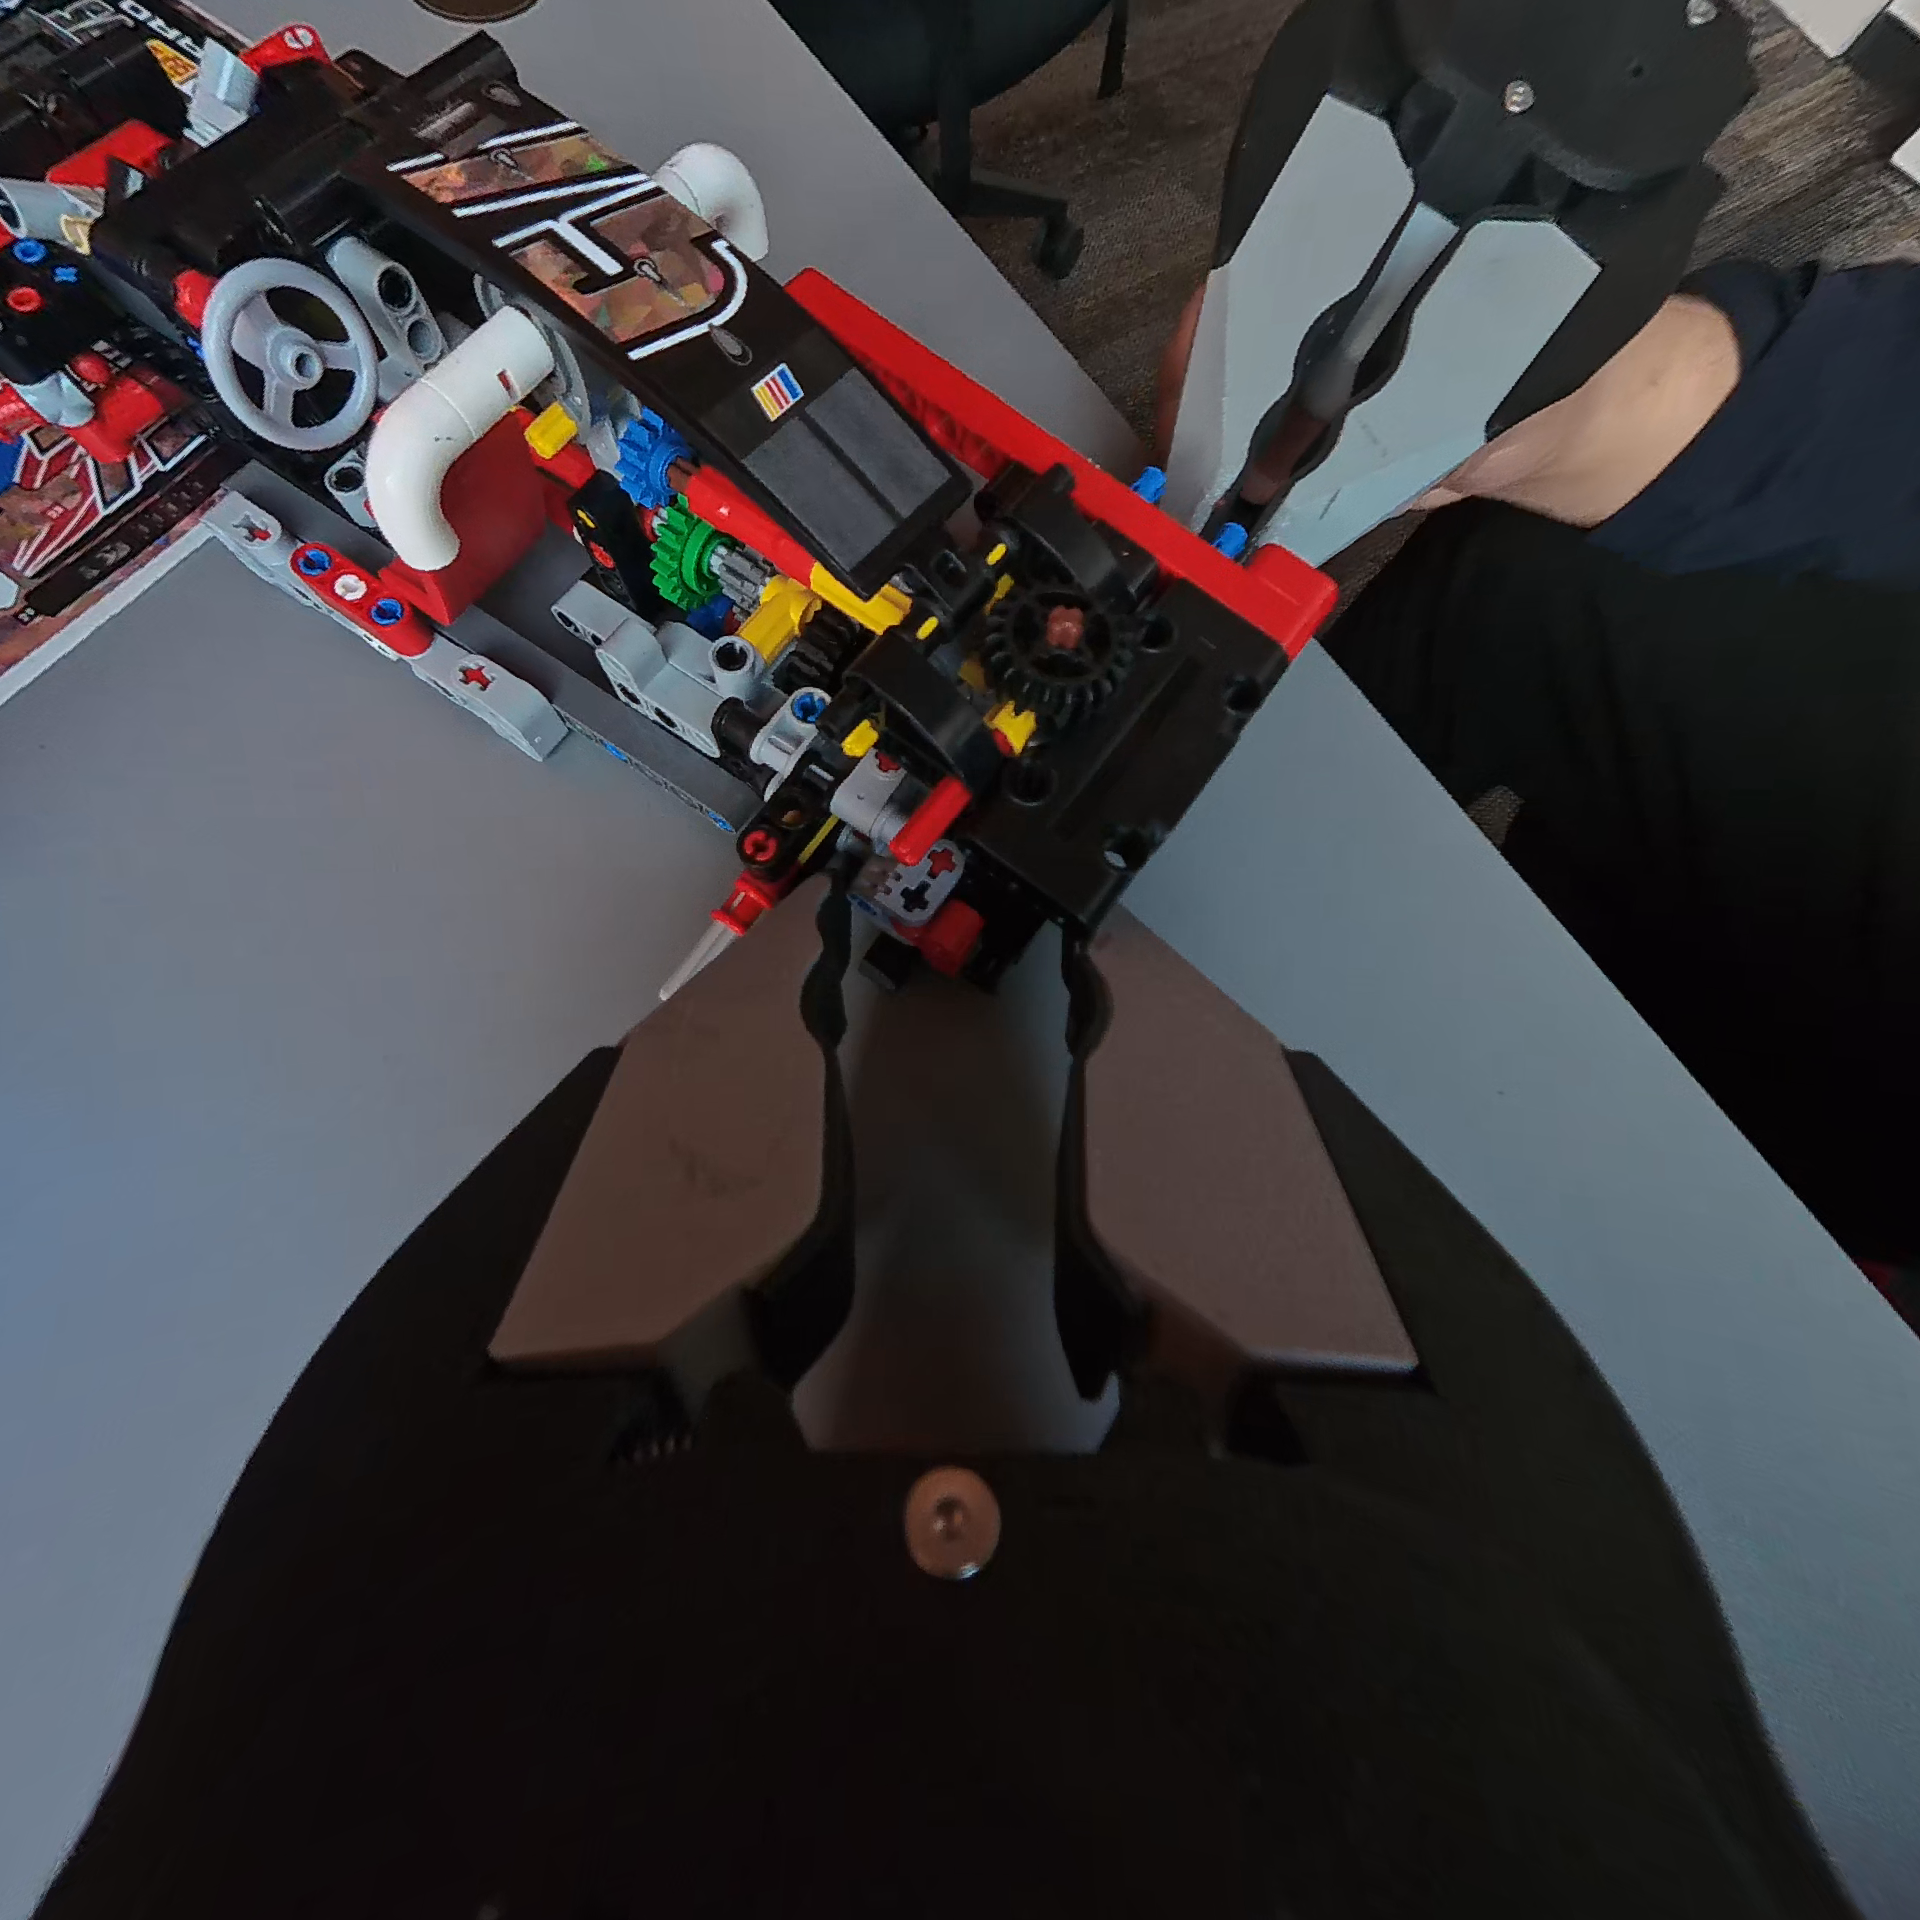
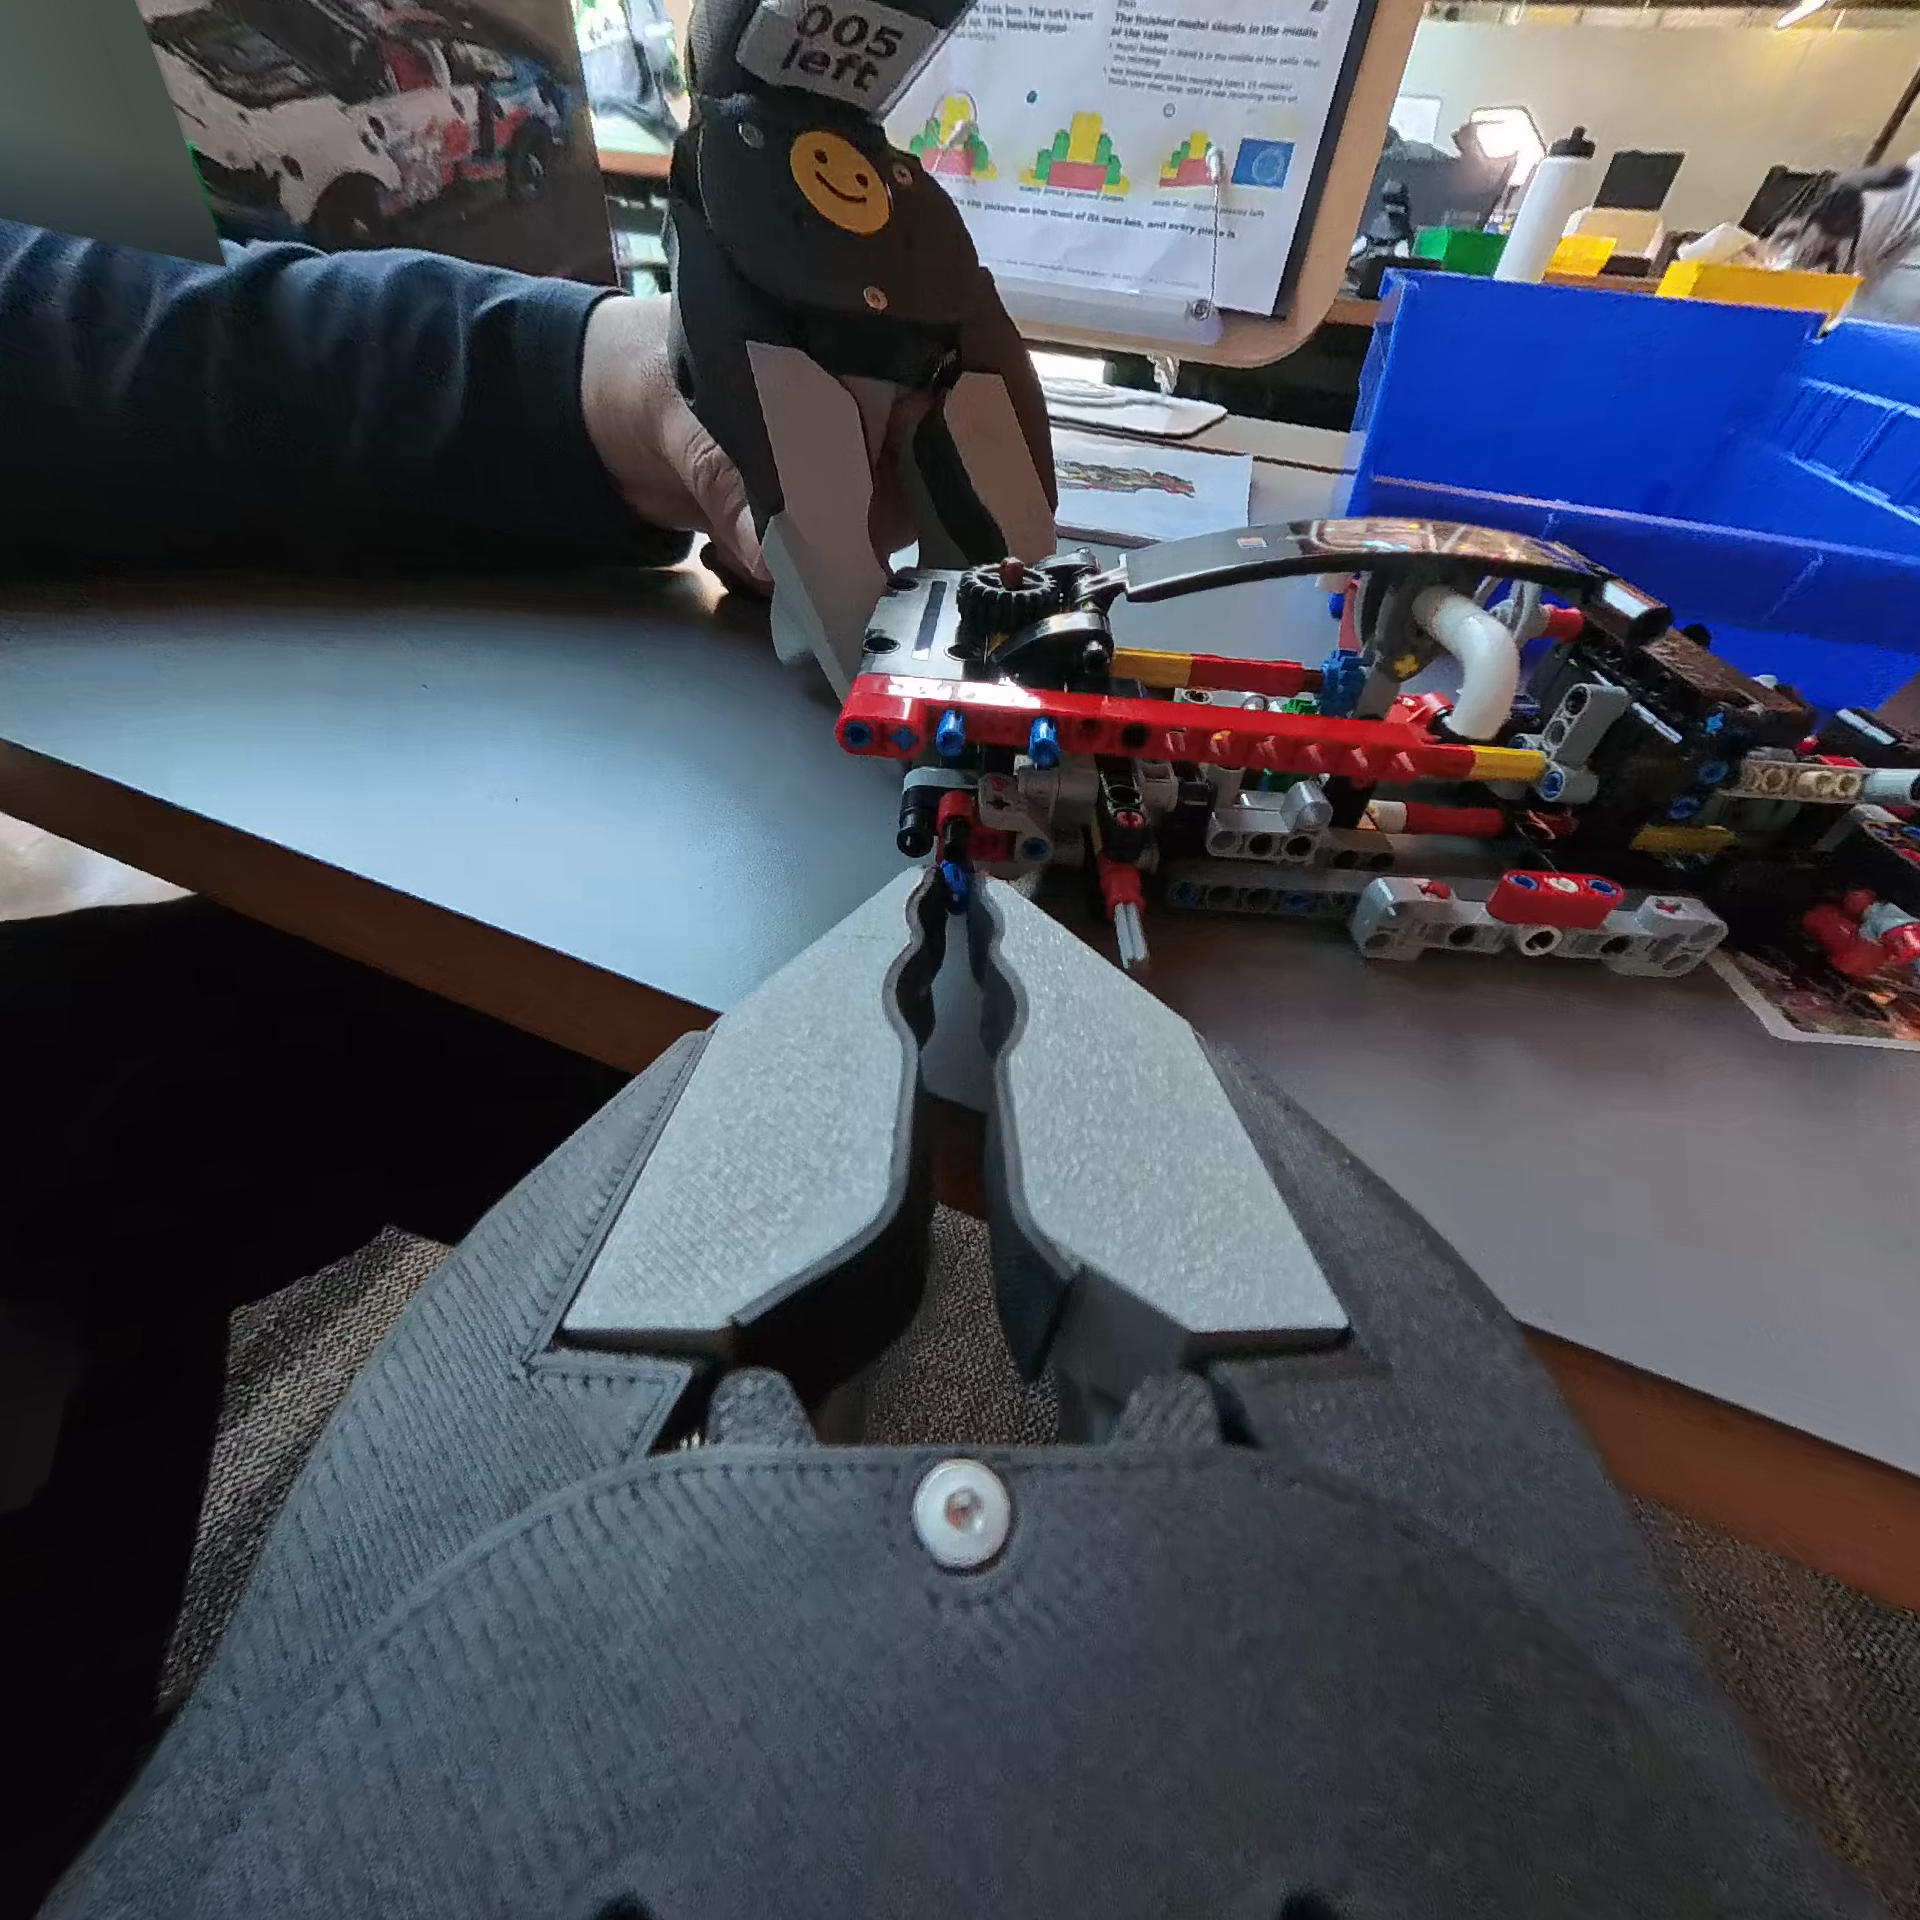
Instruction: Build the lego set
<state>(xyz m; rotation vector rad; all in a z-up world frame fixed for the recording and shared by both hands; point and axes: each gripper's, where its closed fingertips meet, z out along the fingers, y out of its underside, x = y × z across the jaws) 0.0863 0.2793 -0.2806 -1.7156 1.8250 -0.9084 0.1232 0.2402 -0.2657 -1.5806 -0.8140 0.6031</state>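
A grey table [image 2: 416, 727] with a brown edge band fills both views; patterned carpet [image 1: 1039, 125] and the foot of an office chair [image 1: 997, 177] show at the top of the left wrist view; a blue bin [image 2: 1621, 436] stands at the upper right of the right wrist view, with an instruction sheet [image 2: 1122, 135] on a stand at top centre and a printed car picture [image 2: 364, 114] at upper left. The brick-built car model [image 1: 727, 499] lies on the table, running from the upper left of the left wrist view to its centre, its red side beam [image 2: 1143, 727] facing the right wrist camera.

The left gripper [image 1: 951, 914] comes in from the bottom centre, fingers parted around the model's near black end, pads against its sides; a hand [image 2: 665, 447] in a dark sleeve carries it at the upper left of the right wrist view. The right gripper [image 2: 954, 896] reaches up from the bottom centre, tips pinched together on a small blue pin [image 2: 953, 881] at the model's lower corner.
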